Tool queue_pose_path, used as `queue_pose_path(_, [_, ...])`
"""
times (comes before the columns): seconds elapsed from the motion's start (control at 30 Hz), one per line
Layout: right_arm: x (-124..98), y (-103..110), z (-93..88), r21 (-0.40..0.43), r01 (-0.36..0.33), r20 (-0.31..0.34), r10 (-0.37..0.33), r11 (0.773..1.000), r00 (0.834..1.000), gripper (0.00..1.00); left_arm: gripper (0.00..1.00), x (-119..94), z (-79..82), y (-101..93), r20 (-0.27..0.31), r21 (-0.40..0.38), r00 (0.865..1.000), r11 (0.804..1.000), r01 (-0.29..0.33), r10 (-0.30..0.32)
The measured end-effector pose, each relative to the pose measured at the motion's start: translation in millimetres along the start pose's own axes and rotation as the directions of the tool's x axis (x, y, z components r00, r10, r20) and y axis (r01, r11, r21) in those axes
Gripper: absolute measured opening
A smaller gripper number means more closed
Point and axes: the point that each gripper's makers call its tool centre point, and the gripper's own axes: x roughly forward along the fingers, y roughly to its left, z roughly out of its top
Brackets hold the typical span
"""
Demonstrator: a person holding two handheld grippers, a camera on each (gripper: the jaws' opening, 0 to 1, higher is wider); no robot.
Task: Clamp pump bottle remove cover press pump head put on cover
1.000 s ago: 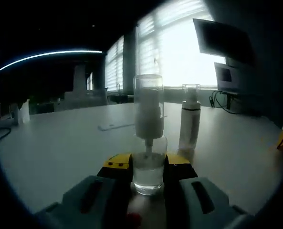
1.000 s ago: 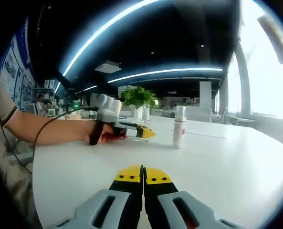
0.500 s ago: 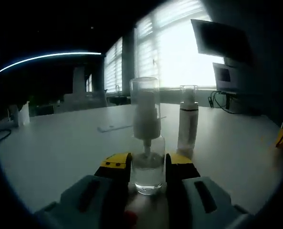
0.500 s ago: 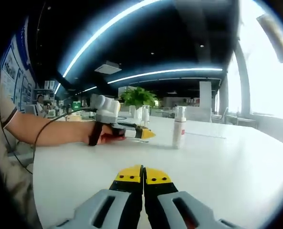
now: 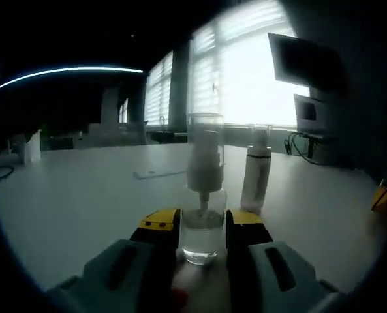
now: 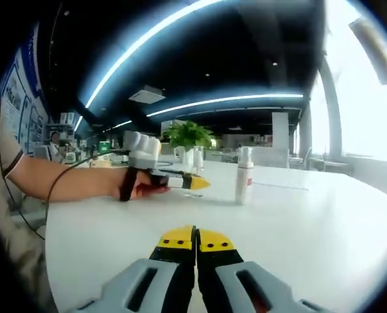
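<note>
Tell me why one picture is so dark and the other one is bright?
In the left gripper view the camera faces bright windows, so the pump bottle and table look dim and backlit. In the right gripper view ceiling light strips light the white table evenly, though the fisheye bends them.

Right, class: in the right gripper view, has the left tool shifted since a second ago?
Yes, slightly: the left tool now sits a little further left of the white bottle, which has not moved.
</note>
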Motion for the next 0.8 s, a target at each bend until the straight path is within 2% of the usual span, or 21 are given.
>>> queue_pose_path(0.03, [0,0,0.4,-0.001,0.001,0.001,-0.001,1.0,1.0,0.0,0.2,-1,-1.6,1.5,-0.008,0.017,1.0,1.0,-0.013,0.013])
queue_pose_path(0.23, [0,0,0.4,-0.009,-0.003,0.002,0.003,1.0,1.0,0.0,0.2,-8,-0.4,10.0,-0.003,0.002,0.999,1.0,-0.031,0.031])
queue_pose_path(0.5, [0,0,-0.4,-0.011,-0.004,0.0,0.004,1.0,1.0,0.0,0.21,-26,0.2,3.6,-0.004,-0.009,1.0,1.0,-0.007,0.007])
queue_pose_path(0.67, [0,-1,-1.0,-0.014,-0.003,-0.002,0.003,1.0,1.0,0.0,0.21,-44,6.7,-4.0,0.009,-0.006,1.0,1.0,0.01,-0.01])
queue_pose_path(0.8, [0,-1,-1.5,-0.018,-0.003,-0.004,0.003,1.0,1.0,0.0,0.21,-66,20.6,-10.2,0.033,-0.003,0.999,1.0,0.015,-0.015])
